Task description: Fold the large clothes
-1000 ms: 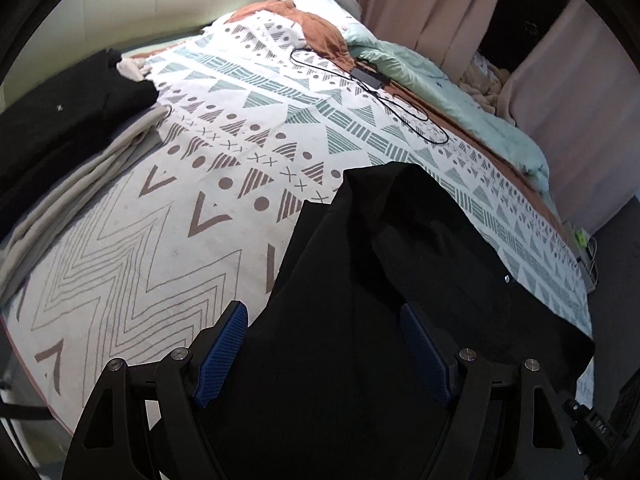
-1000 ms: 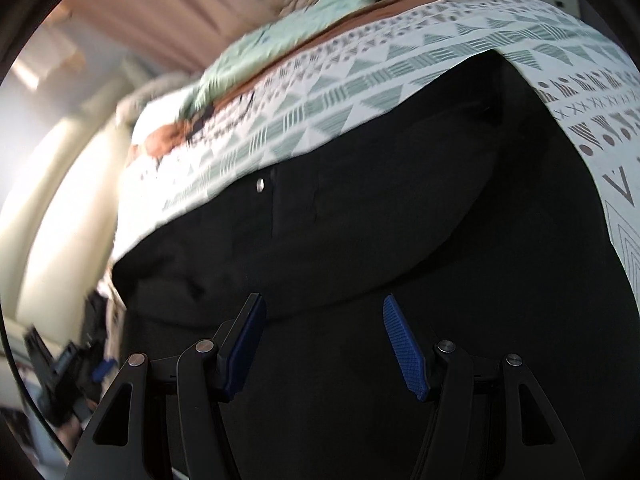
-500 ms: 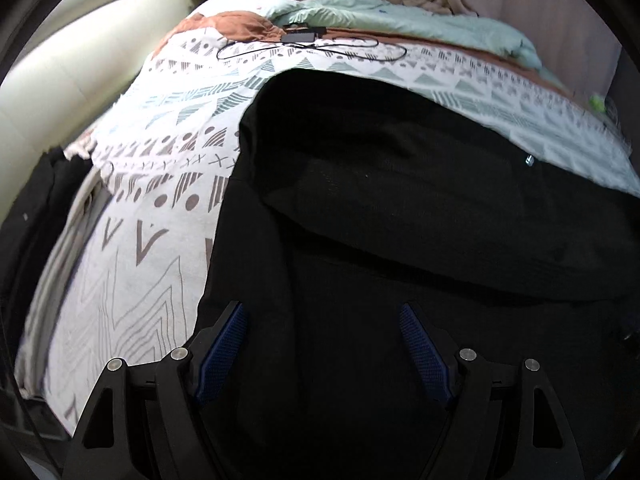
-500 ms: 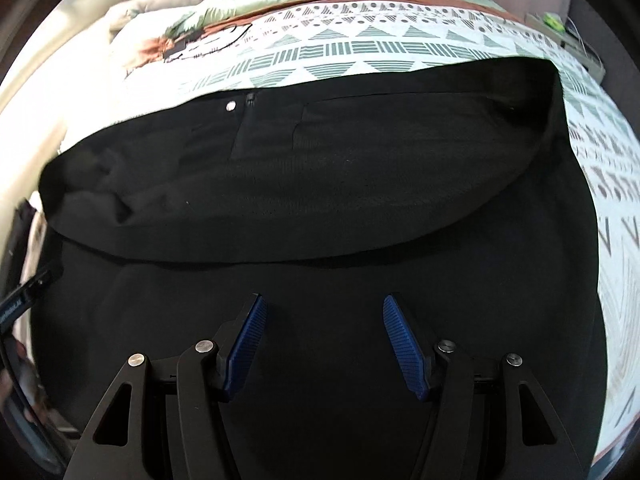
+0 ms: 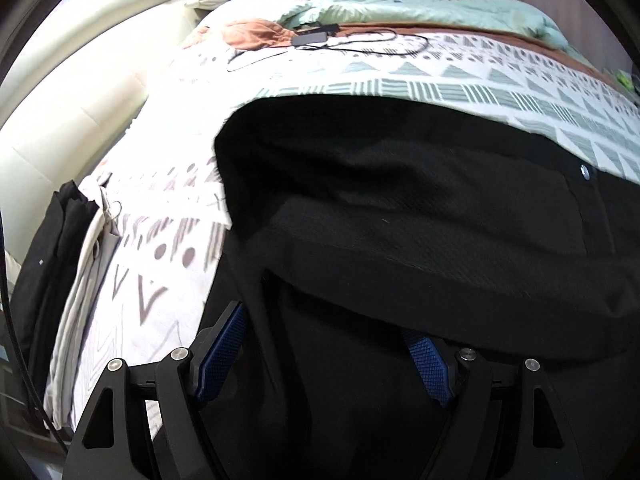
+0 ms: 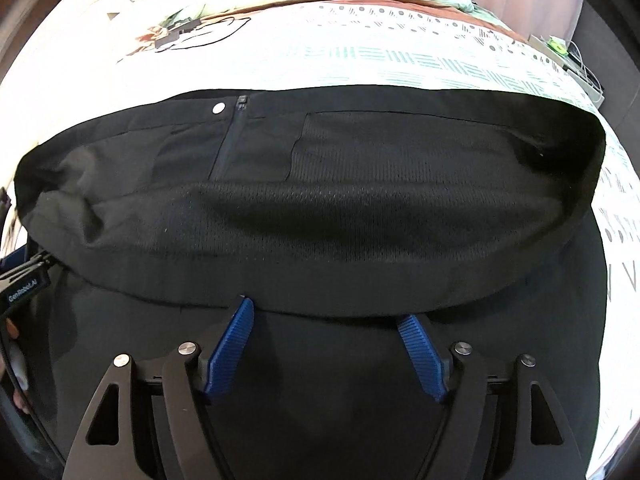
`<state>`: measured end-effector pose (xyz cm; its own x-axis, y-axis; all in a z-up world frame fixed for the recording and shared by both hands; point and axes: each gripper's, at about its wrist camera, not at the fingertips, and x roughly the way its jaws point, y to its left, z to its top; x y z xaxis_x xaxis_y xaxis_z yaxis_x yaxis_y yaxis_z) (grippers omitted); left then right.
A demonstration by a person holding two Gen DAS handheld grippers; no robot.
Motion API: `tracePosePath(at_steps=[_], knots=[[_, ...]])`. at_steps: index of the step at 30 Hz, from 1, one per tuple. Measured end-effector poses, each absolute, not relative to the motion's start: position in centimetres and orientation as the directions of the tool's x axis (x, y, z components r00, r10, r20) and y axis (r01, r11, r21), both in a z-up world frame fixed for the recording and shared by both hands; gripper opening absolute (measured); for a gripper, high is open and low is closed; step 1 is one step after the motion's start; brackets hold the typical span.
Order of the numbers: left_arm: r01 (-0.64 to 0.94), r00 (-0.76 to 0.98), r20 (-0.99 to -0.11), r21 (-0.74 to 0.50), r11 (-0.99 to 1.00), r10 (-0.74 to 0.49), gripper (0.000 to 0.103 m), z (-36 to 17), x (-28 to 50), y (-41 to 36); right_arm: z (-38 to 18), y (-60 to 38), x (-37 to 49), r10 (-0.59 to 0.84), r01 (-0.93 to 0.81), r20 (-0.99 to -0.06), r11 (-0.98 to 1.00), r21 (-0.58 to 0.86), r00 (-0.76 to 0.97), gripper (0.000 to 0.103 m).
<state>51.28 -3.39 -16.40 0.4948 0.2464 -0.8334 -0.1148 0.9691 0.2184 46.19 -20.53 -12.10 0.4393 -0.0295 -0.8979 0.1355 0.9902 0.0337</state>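
Observation:
Black trousers [image 5: 420,220] lie across the patterned bedcover [image 5: 168,240], doubled over so that one layer rests on another. The waistband shows a silver snap [image 6: 218,109] and a zip [image 6: 230,144]. My left gripper [image 5: 324,320] hangs low over the trousers near their left side. It is open, and its right blue pad [image 5: 426,364] has its tip at the edge of the upper layer. My right gripper [image 6: 325,310] points down at the same fold edge [image 6: 320,308]. Its jaws are opening, with only flat cloth beneath them and nothing pinched.
A folded black garment [image 5: 44,264] and a beige one [image 5: 86,276] lie stacked at the bed's left side, by the cream headboard [image 5: 60,120]. A charger with its cable [image 5: 316,34] and a mint duvet [image 5: 420,8] lie at the far side. Small items [image 6: 556,46] sit beyond the right edge.
Both grippers came down closer to the trousers and rolled, so the black cloth now fills both views. The right jaws stand wider than before. The left jaws kept their width.

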Motion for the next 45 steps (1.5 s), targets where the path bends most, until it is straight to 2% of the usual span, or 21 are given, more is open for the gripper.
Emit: tracePosePath(at_steps=[8, 13, 21, 27, 35, 41, 43, 45], knots=[[-0.171, 0.478, -0.855, 0.136, 0.976, 0.203, 0.079, -16.1, 51.1, 0.1, -11.4, -20.9, 48.5, -0.036, 0.144, -0.887, 0.989, 0.035, 0.461, 0.074], [-0.264, 0.490, -0.837, 0.123, 0.957, 0.243, 0.079, -15.1, 50.5, 3.7, -10.4, -21.8, 48.0, -0.004, 0.161, -0.865, 0.983, 0.089, 0.502, 0.074], [-0.362, 0.436, -0.851, 0.133, 0.923, 0.294, 0.079, -15.7, 48.8, 9.1, -7.8, -22.7, 44.4, 0.111, 0.150, -0.793, 0.957, 0.247, 0.599, 0.074], [-0.420, 0.399, -0.851, 0.162, 0.893, 0.341, 0.079, -16.0, 46.3, 12.2, -6.6, -19.3, 41.8, 0.229, 0.021, -0.759, 0.952, 0.304, 0.609, 0.074], [-0.460, 0.500, -0.816, 0.032, 0.887, 0.289, 0.078, -12.8, 43.9, 12.9, -8.5, -15.0, 42.5, 0.285, -0.063, -0.833, 0.955, 0.291, 0.474, 0.074], [-0.405, 0.548, -0.803, -0.010, 0.914, 0.234, 0.078, -12.2, 44.5, 11.5, -10.4, -13.8, 43.4, 0.228, -0.067, -0.884, 0.973, 0.220, 0.408, 0.070], [-0.387, 0.555, -0.802, -0.014, 0.922, 0.221, 0.078, -12.1, 44.6, 10.9, -11.2, -13.7, 44.0, 0.179, -0.049, -0.898, 0.983, 0.175, 0.402, 0.061], [-0.370, 0.563, -0.800, -0.019, 0.929, 0.208, 0.078, -12.0, 44.7, 10.6, -11.8, -13.9, 44.9, 0.119, -0.007, -0.903, 0.992, 0.127, 0.412, 0.049]])
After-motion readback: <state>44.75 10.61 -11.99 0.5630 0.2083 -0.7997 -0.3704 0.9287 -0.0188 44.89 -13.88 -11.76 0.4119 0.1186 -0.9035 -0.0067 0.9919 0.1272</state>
